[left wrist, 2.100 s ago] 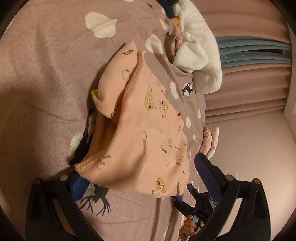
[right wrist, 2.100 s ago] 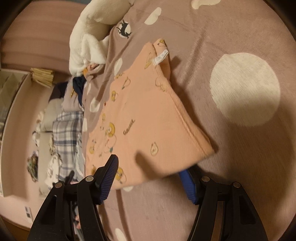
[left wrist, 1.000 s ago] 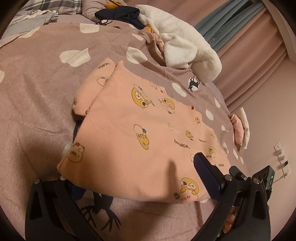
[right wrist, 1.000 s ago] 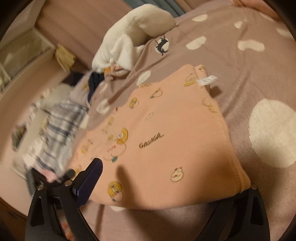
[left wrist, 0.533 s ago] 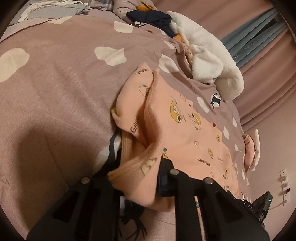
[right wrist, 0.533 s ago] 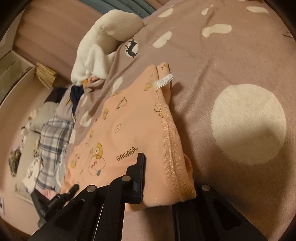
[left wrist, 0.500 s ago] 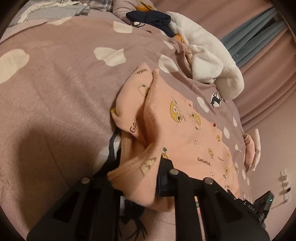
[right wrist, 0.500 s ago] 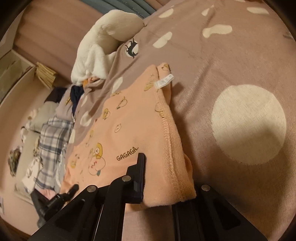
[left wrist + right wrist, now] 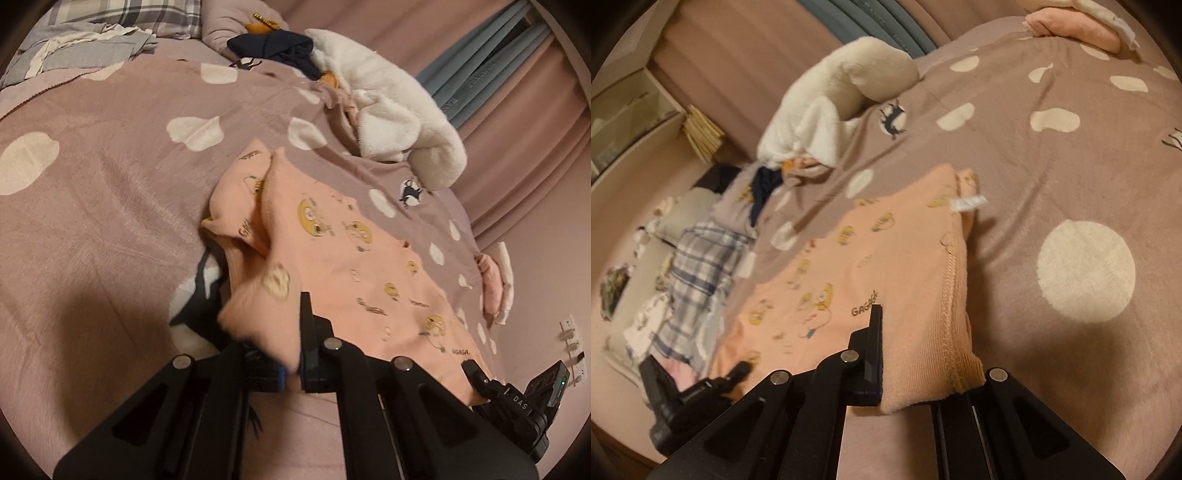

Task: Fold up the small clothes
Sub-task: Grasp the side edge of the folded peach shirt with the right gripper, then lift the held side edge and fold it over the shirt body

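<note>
Left gripper (image 9: pixel 291 363) clenched on the near corner of the peach garment (image 9: pixel 332 258); fabric bunched and lifted between the two black fingers, blurred at the pinch. Blue pad just visible under the cloth. Dark printed shape on the bedspread showing beneath the raised corner.

Right gripper (image 9: pixel 916 376) likewise clamped shut on the opposite near corner of the same peach garment (image 9: pixel 849 280), along the ribbed, stitched hem. That corner raised off the bed; hem running away from the fingers toward a small white label (image 9: pixel 969 204) at the far edge. Each tool visible low at the edge of the other's view, dark and partly cut off.

Garment spread flat on the mauve bedspread (image 9: pixel 110 184) apart from the two pinched corners; yellow cartoon faces and "GAGAGA" lettering across it. Folded sleeve or flap doubled up along its left side in the left wrist view. Bedspread dotted with cream blotches, one large round one (image 9: pixel 1086 271) just right of the garment.

Beyond the garment: white fluffy blanket (image 9: pixel 391 110) heaped on the bed, dark navy clothing (image 9: pixel 273 46) just beside it. Plaid fabric (image 9: pixel 701 266) and grey folded items farther off. Pink folded piece (image 9: pixel 1071 22) near the bed's far edge. Pink curtains (image 9: pixel 524 122) behind, with a blue-grey panel.
</note>
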Demonstrator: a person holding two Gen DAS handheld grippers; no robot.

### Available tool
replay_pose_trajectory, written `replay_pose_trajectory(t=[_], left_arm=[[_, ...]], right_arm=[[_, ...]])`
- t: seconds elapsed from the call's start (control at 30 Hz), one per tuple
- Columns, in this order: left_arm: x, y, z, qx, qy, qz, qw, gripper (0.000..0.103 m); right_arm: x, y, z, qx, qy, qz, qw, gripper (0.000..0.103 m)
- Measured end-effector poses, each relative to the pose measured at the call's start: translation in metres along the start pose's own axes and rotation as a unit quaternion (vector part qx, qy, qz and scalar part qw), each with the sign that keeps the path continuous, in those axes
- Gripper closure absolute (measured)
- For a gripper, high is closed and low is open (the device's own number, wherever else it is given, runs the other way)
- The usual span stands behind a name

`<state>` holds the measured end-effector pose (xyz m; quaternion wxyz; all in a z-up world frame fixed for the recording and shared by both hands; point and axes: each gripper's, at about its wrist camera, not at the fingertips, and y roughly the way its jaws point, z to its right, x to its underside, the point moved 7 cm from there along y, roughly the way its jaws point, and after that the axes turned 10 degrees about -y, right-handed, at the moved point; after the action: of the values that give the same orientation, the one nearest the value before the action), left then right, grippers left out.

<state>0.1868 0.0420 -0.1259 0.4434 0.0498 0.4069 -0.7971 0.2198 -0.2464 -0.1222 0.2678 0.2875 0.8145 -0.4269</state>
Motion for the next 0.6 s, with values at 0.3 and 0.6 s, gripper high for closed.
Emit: replay_pose_trajectory(t=[0.3,0.6], left_arm=[[-0.004,0.025,-0.033,0.010,-0.097,-0.053,0.9938,0.087],[-0.029,0.037,-0.018,0.080,-0.159,-0.073,0.9813,0.026]], right_arm=[[0.016,0.009,0.007,0.022,0.004,-0.037,0.999,0.098],[0.026,0.022,0.016,0.014,0.017,-0.070,0.997,0.097]])
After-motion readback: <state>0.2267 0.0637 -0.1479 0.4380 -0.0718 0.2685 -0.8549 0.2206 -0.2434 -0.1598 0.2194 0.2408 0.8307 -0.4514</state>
